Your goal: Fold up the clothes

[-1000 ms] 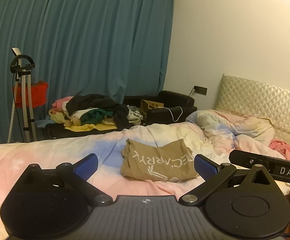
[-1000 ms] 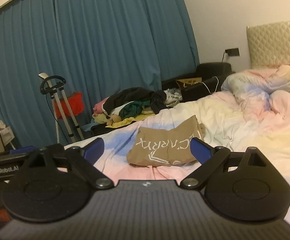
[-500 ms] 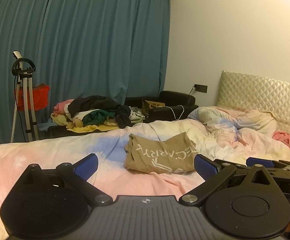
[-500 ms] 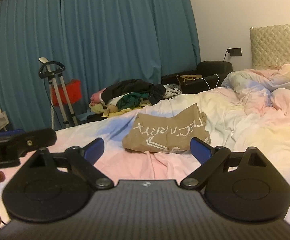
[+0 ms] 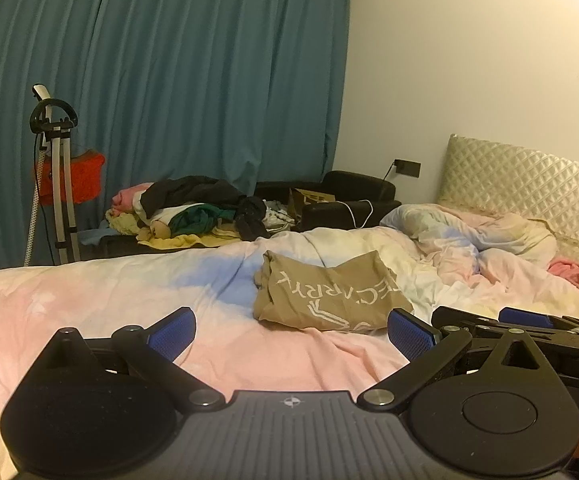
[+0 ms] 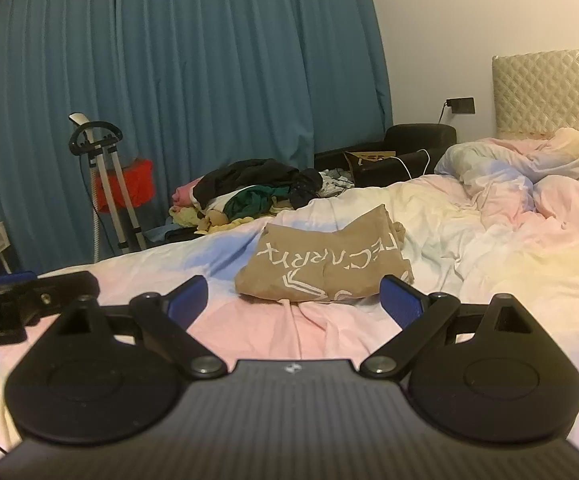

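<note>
A tan garment with white lettering lies folded on the pastel bedsheet, in the middle of both views. My left gripper hovers open above the sheet, short of the garment, nothing between its blue pads. My right gripper is open too, its pads just short of the garment's near edge and holding nothing. The right gripper shows at the lower right of the left wrist view. The left gripper's body shows at the left edge of the right wrist view.
A heap of mixed clothes lies on a low dark sofa beyond the bed. A rumpled duvet and a pink cloth sit by the quilted headboard. A garment steamer stand is by the blue curtain.
Both grippers have drawn slightly nearer the garment and stayed open. The right gripper has dropped lower in the left wrist view. The garment has not moved.
</note>
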Demonstrator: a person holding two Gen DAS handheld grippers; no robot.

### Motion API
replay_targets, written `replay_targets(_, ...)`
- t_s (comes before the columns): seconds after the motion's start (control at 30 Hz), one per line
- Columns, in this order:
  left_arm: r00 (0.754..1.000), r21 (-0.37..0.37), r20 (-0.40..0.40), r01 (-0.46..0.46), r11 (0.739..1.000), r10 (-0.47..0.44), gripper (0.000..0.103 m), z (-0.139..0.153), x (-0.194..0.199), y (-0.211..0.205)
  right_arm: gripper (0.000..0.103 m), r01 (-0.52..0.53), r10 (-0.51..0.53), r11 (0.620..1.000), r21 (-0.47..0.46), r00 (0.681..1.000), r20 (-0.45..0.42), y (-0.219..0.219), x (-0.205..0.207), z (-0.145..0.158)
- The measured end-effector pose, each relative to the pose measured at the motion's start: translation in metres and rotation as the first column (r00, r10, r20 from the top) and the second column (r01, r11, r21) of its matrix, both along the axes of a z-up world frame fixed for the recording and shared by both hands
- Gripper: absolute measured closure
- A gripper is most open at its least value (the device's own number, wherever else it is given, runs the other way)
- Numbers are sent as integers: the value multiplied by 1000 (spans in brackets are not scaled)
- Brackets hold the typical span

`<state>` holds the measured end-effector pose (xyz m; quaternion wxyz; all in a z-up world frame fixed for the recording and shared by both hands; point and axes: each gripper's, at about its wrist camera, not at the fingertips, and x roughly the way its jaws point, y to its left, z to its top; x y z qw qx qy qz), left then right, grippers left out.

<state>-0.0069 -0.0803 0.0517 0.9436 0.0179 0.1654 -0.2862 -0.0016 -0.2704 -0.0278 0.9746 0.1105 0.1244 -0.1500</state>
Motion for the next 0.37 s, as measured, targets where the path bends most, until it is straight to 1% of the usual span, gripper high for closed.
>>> replay_targets(0.1,1000,8,11,-3,1000,3,0,1,-2,-2,9,7,-7,1000,1,1000,1,0,-1,0)
replay_targets(0.37,1000,15,9,3,1000,-3,0,-1,-4,-3,9,12,-12,1000,-3,1000,-12,0,0,-1)
